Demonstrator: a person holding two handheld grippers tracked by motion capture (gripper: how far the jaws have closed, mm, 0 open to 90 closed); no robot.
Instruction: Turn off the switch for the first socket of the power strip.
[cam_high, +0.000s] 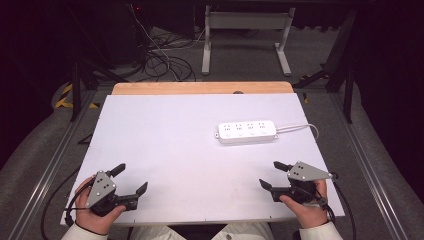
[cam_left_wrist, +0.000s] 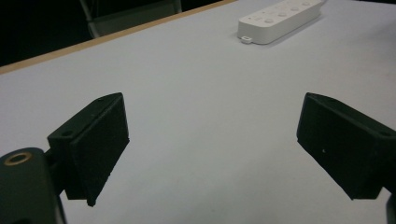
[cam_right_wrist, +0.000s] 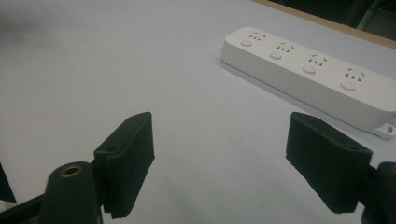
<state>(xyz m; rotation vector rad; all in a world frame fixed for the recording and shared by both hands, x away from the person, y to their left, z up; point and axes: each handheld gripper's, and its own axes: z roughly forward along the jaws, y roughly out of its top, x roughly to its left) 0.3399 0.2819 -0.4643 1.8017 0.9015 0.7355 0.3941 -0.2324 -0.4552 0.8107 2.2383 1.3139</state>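
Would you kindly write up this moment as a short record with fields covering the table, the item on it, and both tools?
surface: white table top
item: white power strip, four sockets, lying flat, right of centre
cord: white cable leaves its right end
left tool: jaws open, nothing between them
right tool: jaws open, nothing between them, the nearer to the strip
contact: neither tool touches the strip
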